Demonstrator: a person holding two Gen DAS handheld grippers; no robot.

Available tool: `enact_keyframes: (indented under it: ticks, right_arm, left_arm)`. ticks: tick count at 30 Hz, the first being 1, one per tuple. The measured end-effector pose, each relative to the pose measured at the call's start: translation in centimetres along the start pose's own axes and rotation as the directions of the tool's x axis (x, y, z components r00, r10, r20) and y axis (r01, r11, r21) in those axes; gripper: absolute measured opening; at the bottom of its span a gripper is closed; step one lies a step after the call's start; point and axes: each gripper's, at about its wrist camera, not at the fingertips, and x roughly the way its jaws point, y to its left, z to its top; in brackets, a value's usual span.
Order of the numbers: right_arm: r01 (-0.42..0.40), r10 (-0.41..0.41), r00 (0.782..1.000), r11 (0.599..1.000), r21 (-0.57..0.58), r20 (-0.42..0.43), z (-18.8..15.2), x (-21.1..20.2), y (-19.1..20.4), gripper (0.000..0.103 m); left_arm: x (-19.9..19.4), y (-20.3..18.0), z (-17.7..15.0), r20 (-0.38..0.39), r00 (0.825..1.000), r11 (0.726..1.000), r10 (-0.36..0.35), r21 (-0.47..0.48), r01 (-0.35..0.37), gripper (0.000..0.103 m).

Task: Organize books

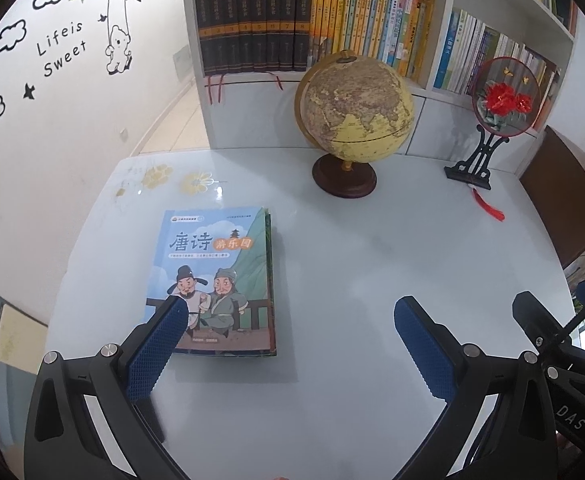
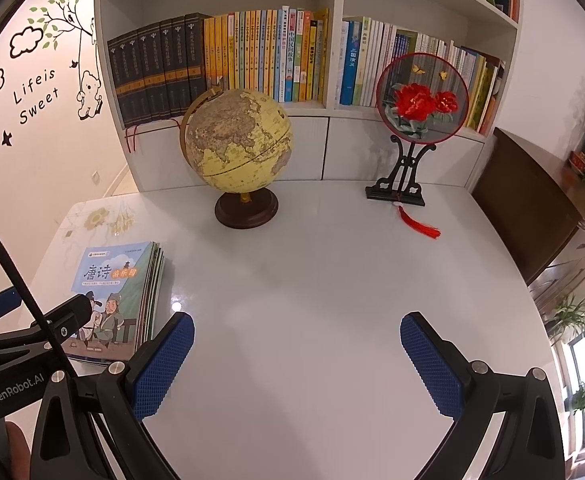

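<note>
**One stack of books, two open grippers over a white table**

On the table [image 2: 332, 280] I count one stack of thin books [image 1: 216, 280], one globe [image 1: 356, 112] on a dark round base and one round fan [image 2: 422, 94] with red flowers on a black stand, its red tassel [image 2: 416, 222] trailing onto the tabletop. Behind them stands a white bookshelf [image 2: 334, 20], its compartments packed with upright books, eight of them dark matching volumes [image 1: 252, 20] at the left end.

The stack lies flat near the table's left edge, well apart from the globe. The middle and right of the tabletop are bare, with free room between the stack and the fan stand.

The left gripper [image 1: 292, 344] hangs with its fingers spread wide, holding nothing; its left finger [image 1: 152, 356] overlaps the lower left corner of the top cover, whether touching I cannot tell. The right gripper [image 2: 296, 364] is likewise spread wide and empty over bare table, the stack just beyond its left finger [image 2: 164, 364].
</note>
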Motion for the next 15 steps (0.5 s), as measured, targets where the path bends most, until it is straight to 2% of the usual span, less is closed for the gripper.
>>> enact_keyframes:
  ticks: [15]
  right_arm:
    - [0.004, -0.004, 1.0, 1.0, 0.007, -0.006, -0.08, 0.29, -0.36, 0.103]
  left_arm:
    - [0.24, -0.3, 0.04, 0.001, 1.0, 1.0, 0.002, 0.011, -0.002, 0.102]
